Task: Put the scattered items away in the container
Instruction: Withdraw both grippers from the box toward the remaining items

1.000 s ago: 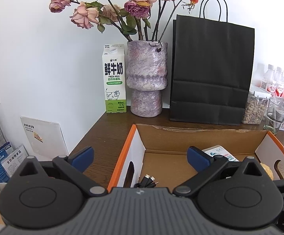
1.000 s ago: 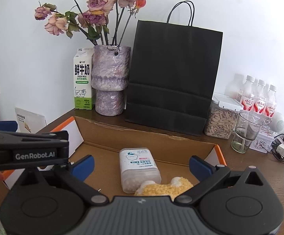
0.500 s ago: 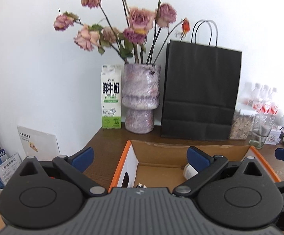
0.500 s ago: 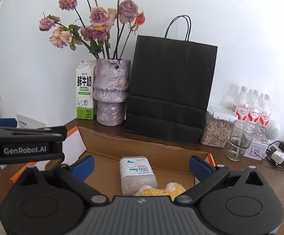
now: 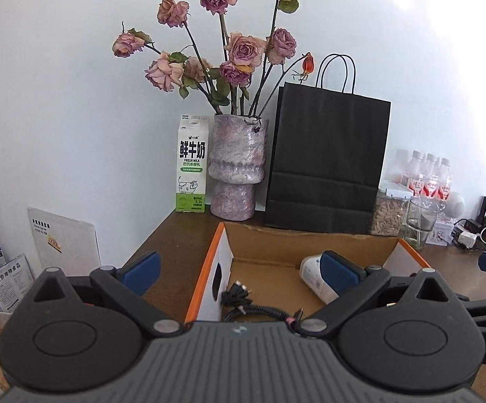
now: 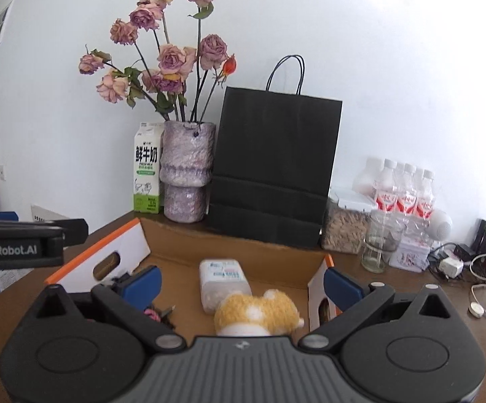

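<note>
An orange-edged cardboard box [image 5: 310,238] [image 6: 243,245] sits on the brown table. Inside lie a black cable bundle [image 5: 253,307], a white pill bottle [image 6: 224,283] [image 5: 313,277] on its side and a yellow plush toy [image 6: 259,314]. My left gripper [image 5: 239,270] hovers open above the box's near left corner, holding nothing. My right gripper [image 6: 241,285] stands open above the box's near edge, empty, with the plush toy and bottle showing between its fingers. The left gripper's body [image 6: 25,241] appears at the left of the right wrist view.
Behind the box stand a milk carton [image 5: 192,168], a purple vase of dried roses [image 5: 236,168] and a black paper bag [image 5: 327,168]. To the right are a seed jar [image 6: 345,228], a glass [image 6: 377,245], bottles [image 6: 404,194] and chargers with cables [image 6: 478,268].
Both grippers have pulled back and risen away from the box, so more of the box and wall shows. Both stay open and empty.
</note>
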